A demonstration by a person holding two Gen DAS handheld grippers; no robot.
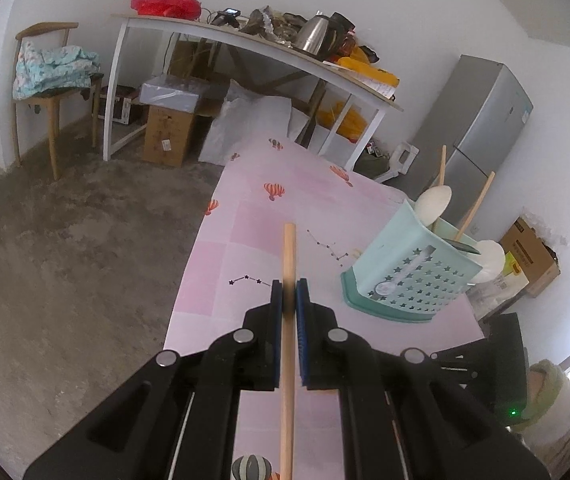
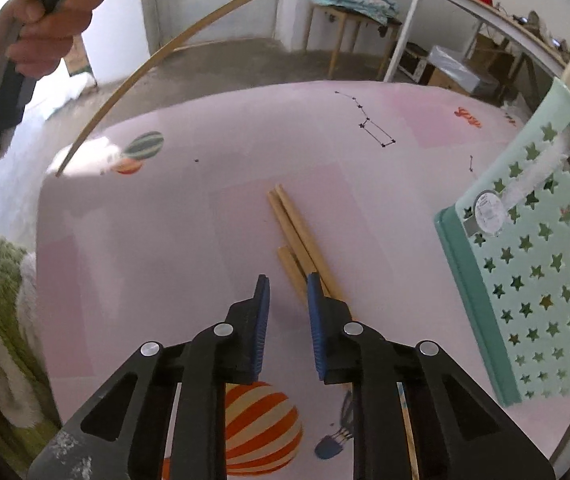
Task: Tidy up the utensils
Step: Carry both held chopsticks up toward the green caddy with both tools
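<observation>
My left gripper (image 1: pixel 289 294) is shut on a long wooden stick (image 1: pixel 288 256), which juts out ahead of the pads over the pink tablecloth (image 1: pixel 261 200). In the right wrist view that stick (image 2: pixel 165 50) arcs across the upper left, under a person's hand (image 2: pixel 41 36). My right gripper (image 2: pixel 288 280) hovers just above the cloth with its jaws apart and nothing pressed between the pads. A few wooden chopsticks (image 2: pixel 295 232) lie side by side just ahead of it, running under its right finger. A mint utensil holder (image 1: pixel 409 276) (image 2: pixel 525 248) with star holes holds white spoons (image 1: pixel 433 200) and wooden handles.
The pink table's (image 2: pixel 165 240) left and far edges drop to a bare concrete floor (image 1: pixel 65 240). Beyond it stand a cluttered white table (image 1: pixel 245 40), a chair with cloth (image 1: pixel 53 76), cardboard boxes (image 1: pixel 169 132) and a grey fridge (image 1: pixel 481 120). A sleeve (image 2: pixel 1 320) is at the left.
</observation>
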